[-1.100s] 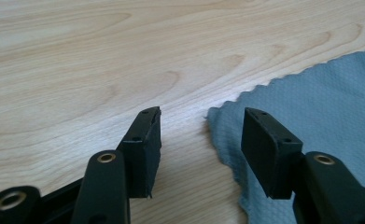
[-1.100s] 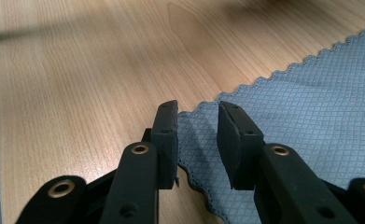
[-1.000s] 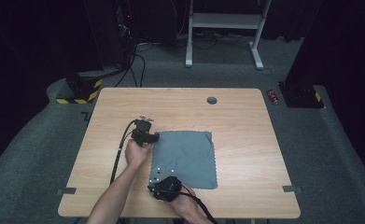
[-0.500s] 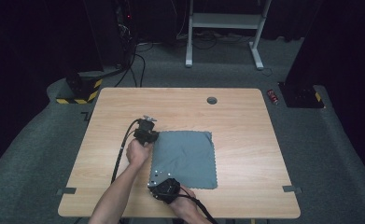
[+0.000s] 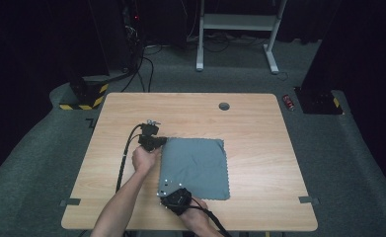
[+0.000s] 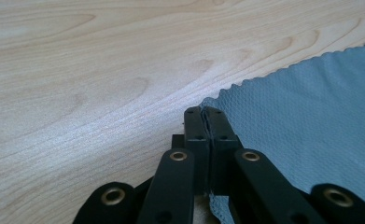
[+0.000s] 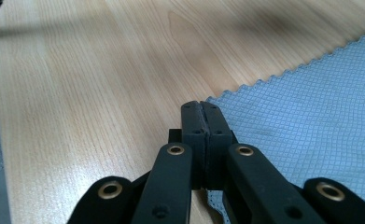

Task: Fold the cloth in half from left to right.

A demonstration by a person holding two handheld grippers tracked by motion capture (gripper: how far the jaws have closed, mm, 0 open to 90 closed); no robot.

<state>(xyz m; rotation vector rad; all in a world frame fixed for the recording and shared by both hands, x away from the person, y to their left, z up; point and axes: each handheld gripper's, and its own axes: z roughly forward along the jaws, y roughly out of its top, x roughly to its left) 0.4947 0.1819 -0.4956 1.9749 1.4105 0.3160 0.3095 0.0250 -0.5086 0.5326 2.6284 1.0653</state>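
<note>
A grey-blue cloth [image 5: 196,168] lies flat on the wooden table [image 5: 259,148]. My left gripper [image 5: 151,140] sits at the cloth's far left corner. In the left gripper view the gripper [image 6: 203,113] has its jaws together, having just been closing, and the scalloped corner of the cloth [image 6: 311,126] is pinched between them. My right gripper [image 5: 174,200] is at the cloth's near left corner. In the right gripper view its jaws, too, have just been closing, and the gripper [image 7: 201,108] now holds the edge of the cloth [image 7: 320,102] between them.
A black cable [image 5: 124,163] trails from the left gripper toward the table's near edge. A round grommet hole [image 5: 224,106] is near the far edge. On the floor beyond the table are a red can [image 5: 289,102] and a yellow-black striped base [image 5: 84,96].
</note>
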